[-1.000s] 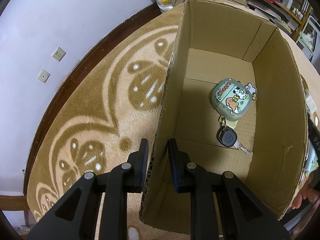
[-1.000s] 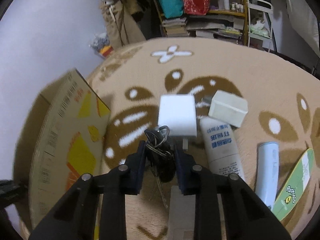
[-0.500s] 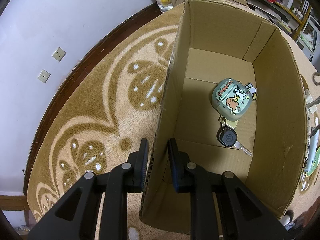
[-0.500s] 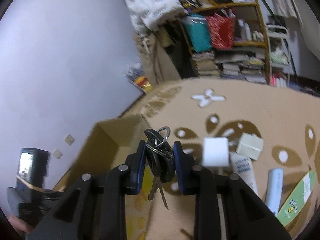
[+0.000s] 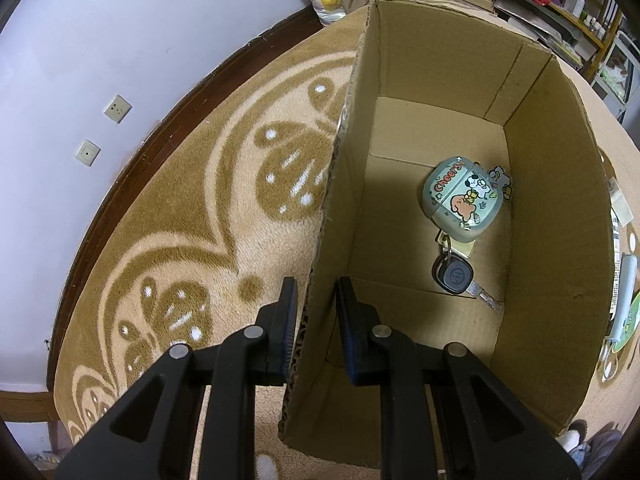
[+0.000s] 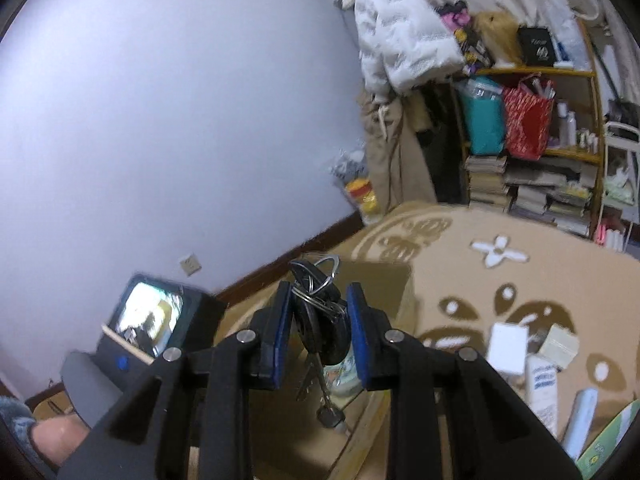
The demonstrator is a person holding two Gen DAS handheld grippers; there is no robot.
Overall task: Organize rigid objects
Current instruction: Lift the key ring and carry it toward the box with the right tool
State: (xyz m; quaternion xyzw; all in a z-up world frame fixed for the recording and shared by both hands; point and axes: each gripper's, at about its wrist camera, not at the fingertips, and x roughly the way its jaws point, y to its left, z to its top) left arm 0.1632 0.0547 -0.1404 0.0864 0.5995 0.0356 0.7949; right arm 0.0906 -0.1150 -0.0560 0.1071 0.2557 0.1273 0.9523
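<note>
Keys (image 6: 318, 320) pinched between right gripper (image 6: 319, 334) pads, ring up, blades dangling, held in air above box (image 6: 376, 280). Left gripper (image 5: 316, 322) nearly closed, straddling box wall (image 5: 340, 208), clamped on it. Inside box: cartoon case (image 5: 460, 200), car key (image 5: 454, 274) touching it. Box on rug (image 5: 192, 216).
</note>
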